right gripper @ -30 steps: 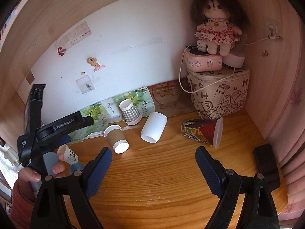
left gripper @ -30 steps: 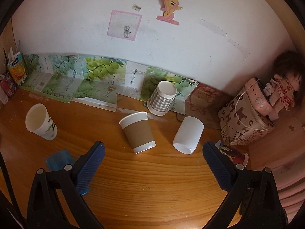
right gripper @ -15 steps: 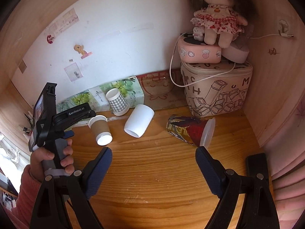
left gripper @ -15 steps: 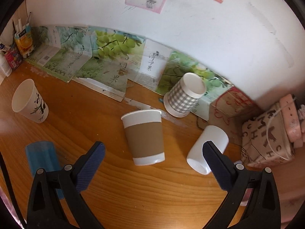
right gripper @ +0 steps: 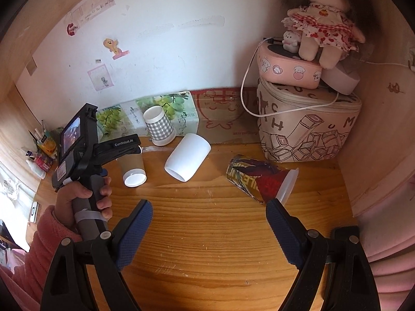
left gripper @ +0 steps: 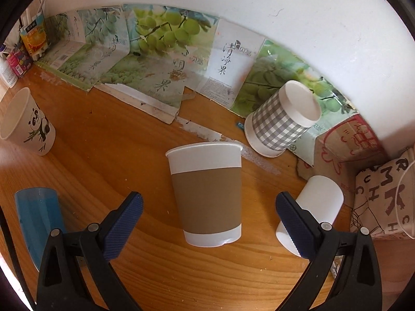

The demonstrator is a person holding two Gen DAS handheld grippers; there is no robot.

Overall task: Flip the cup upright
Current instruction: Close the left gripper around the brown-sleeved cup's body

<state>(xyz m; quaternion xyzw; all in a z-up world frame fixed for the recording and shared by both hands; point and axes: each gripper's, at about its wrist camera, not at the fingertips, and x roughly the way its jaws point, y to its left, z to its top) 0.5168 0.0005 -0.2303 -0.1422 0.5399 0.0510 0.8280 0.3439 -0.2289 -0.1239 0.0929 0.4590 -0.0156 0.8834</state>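
A brown-sleeved paper cup [left gripper: 207,194] lies on its side on the wooden desk, base toward me; it also shows in the right wrist view [right gripper: 131,168]. My left gripper [left gripper: 207,226] is open, its blue pads either side of the cup's base, not touching it. A plain white cup [left gripper: 312,210] lies on its side to the right, also seen in the right wrist view [right gripper: 188,160]. A grey checked cup [left gripper: 281,120] stands upside down near the wall. My right gripper [right gripper: 208,229] is open and empty above bare desk.
A panda cup [left gripper: 27,127] stands upright at the left, a blue cup [left gripper: 37,220] lies near it. A colourful lidded cup [right gripper: 259,178] lies on its side at the right. Tissue boxes [left gripper: 166,59] line the wall. A patterned bag [right gripper: 308,127] with a doll [right gripper: 321,15] fills the right corner.
My left gripper has moved forward and down toward the brown-sleeved cup, which now sits between its open pads. My right gripper has shifted slightly, staying open.
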